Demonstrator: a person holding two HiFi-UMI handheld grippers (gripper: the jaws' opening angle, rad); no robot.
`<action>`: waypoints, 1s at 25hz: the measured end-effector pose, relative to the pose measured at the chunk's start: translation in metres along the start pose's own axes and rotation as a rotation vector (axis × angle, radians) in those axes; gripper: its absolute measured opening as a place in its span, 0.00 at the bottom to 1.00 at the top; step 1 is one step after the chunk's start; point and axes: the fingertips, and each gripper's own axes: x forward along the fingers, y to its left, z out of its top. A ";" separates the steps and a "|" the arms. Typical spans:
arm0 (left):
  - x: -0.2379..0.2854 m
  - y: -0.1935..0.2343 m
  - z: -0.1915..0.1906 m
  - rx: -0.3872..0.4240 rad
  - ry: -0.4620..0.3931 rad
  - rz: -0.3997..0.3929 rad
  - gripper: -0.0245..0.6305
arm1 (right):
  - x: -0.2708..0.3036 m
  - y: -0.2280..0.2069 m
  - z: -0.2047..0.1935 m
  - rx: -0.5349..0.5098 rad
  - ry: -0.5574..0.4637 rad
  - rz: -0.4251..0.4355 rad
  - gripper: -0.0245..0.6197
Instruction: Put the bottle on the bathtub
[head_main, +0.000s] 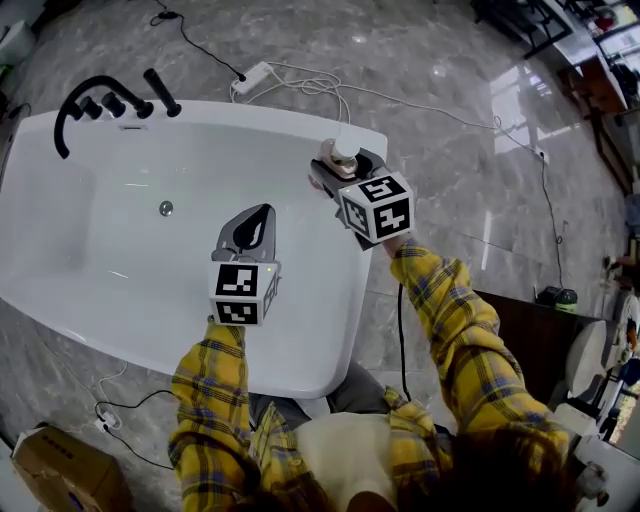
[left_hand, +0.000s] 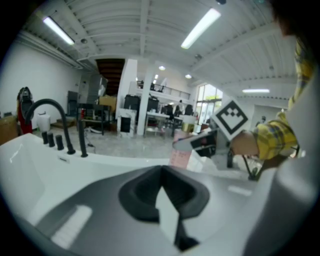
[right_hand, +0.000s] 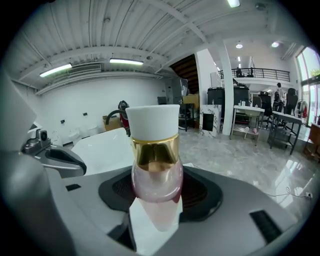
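Note:
A pink glass bottle (head_main: 343, 152) with a gold collar and a white cap stands upright in my right gripper (head_main: 335, 168), which is shut on its body. It hangs over the far right corner of the white bathtub (head_main: 300, 350), by the rim. In the right gripper view the bottle (right_hand: 154, 170) fills the middle between the jaws of the right gripper (right_hand: 155, 205). My left gripper (head_main: 258, 218) hovers over the tub's basin, shut and with nothing in it. The left gripper view looks past the left gripper (left_hand: 162, 187) at the bottle (left_hand: 179, 156).
A black faucet set (head_main: 100, 105) stands on the tub's far left rim, and a drain (head_main: 166, 208) is in the basin. A power strip with cables (head_main: 255, 75) lies on the marble floor behind. A cardboard box (head_main: 60, 470) sits near left, a dark cabinet (head_main: 530, 340) right.

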 end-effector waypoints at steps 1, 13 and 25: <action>0.002 0.000 -0.001 0.002 -0.004 0.000 0.05 | 0.003 -0.005 0.000 -0.001 -0.002 -0.008 0.39; 0.015 0.013 -0.002 0.021 -0.043 0.012 0.05 | 0.034 -0.041 0.007 -0.028 -0.026 -0.073 0.39; 0.011 0.034 -0.020 -0.005 -0.053 0.053 0.05 | 0.069 -0.061 0.020 -0.037 -0.059 -0.122 0.39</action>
